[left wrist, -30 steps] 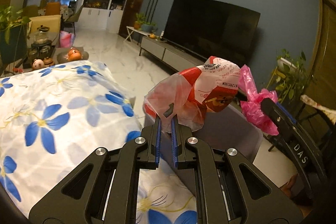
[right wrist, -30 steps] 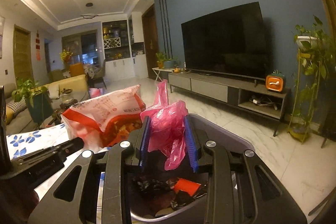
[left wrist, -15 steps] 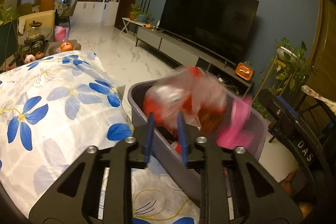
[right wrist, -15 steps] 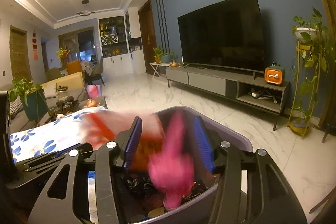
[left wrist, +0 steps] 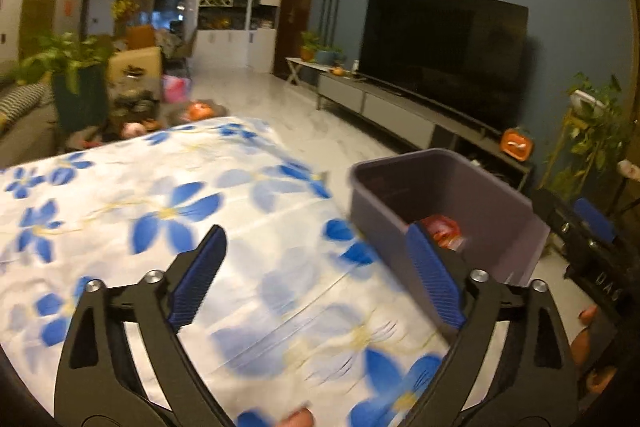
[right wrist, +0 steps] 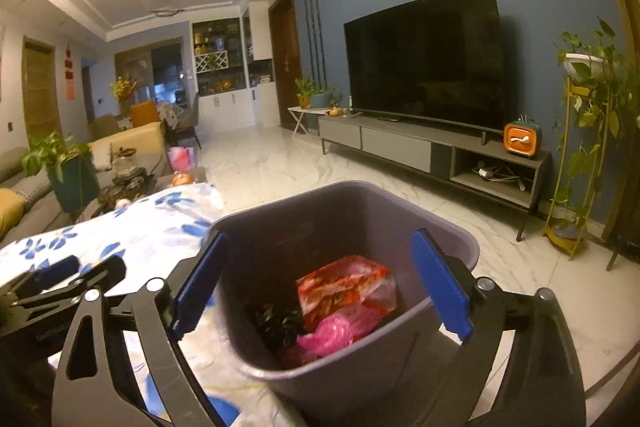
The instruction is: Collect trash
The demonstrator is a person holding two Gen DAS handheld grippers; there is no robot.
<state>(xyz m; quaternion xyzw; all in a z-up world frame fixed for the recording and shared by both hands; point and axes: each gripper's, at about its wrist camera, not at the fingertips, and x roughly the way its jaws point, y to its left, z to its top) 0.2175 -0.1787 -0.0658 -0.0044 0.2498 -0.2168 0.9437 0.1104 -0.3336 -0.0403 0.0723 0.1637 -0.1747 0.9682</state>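
We read only faint pale letters, seemingly "DAS", on the right gripper (left wrist: 592, 227). Our left gripper (left wrist: 316, 275) tilts down over the flowered counter (left wrist: 168, 187), its jaws just opened wide with nothing between them. The right gripper's jaws, likewise just opened and empty, frame the grey bin (right wrist: 460, 247), where the red-orange bag (right wrist: 344, 287) and pink bag (right wrist: 336, 333) lie.

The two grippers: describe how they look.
Both the left gripper and the right gripper have matte black angular frames with triangular cut-outs, silver round bolts and blue ribbed pads. White lettering marks the right gripper's side in the left wrist view.
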